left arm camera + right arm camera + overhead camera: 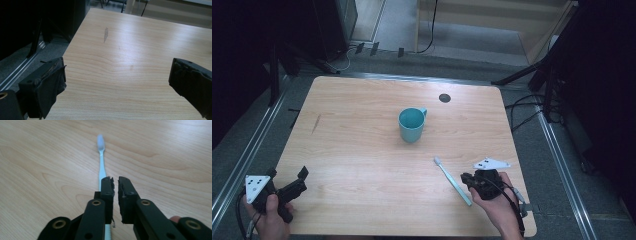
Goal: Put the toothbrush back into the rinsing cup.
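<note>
Right claw (115, 182), jaws nearly closed and empty, hovers over the toothbrush (101, 157) lying flat on the surface (362, 150). Left claw (287, 187) rests wide apart. Cup (411, 125) stands mid-surface, well apart; nothing appears grasped yet.

Black two-jaw grippers (294, 187) (468, 179), each topped by a grey three-cornered plate bearing dark dots. Brass-ringed screw holes along the arms. Black cables trailing behind.

Soft overhead light on the table (362, 150), dark surroundings, blurry close-ups.
</note>
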Demonstrator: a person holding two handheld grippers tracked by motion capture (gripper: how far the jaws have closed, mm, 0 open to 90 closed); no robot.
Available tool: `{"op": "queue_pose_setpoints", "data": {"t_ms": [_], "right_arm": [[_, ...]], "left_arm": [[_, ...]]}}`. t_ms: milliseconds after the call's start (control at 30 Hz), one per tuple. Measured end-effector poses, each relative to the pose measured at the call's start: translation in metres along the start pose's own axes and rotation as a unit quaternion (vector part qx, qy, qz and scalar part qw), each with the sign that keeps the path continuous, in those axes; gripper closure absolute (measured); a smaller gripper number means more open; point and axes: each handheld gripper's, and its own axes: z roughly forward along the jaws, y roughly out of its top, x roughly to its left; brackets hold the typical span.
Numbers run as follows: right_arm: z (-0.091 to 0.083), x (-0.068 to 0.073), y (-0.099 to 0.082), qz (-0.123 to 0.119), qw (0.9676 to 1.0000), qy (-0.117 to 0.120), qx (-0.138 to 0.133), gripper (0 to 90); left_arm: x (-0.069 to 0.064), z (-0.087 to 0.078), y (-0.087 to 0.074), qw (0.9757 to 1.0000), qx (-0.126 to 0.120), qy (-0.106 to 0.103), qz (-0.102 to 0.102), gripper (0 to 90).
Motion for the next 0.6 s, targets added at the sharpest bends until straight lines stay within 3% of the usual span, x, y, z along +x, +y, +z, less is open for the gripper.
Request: {"op": "queue_pose_setpoints", "data": {"t_ms": [100, 267, 433, 600], "right_arm": [[0.006, 0.007, 0.003, -0.013, 0.9997, -0.009, 0.020, 87.3], [0.012, 0.014, 0.006, -0.031, 0.9982, 0.017, 0.049, 90.0], [0.025, 0.022, 0.009, -0.046, 0.9923, 0.024, 0.112, 90.0], [0.038, 0.026, 0.007, -0.063, 0.9868, 0.029, 0.146, 90.0]], "left_arm": [[0.000, 0.000, 0.000, 1.0000, 0.000, -0.001, -0.001, 1.2], [0.000, 0.000, 0.000, 1.0000, 0.000, -0.001, -0.001, 1.1], [0.000, 0.000, 0.000, 1.0000, 0.000, -0.001, -0.001, 1.1], [0.000, 0.000, 0.000, 1.0000, -0.001, -0.002, -0.001, 1.1]]}}
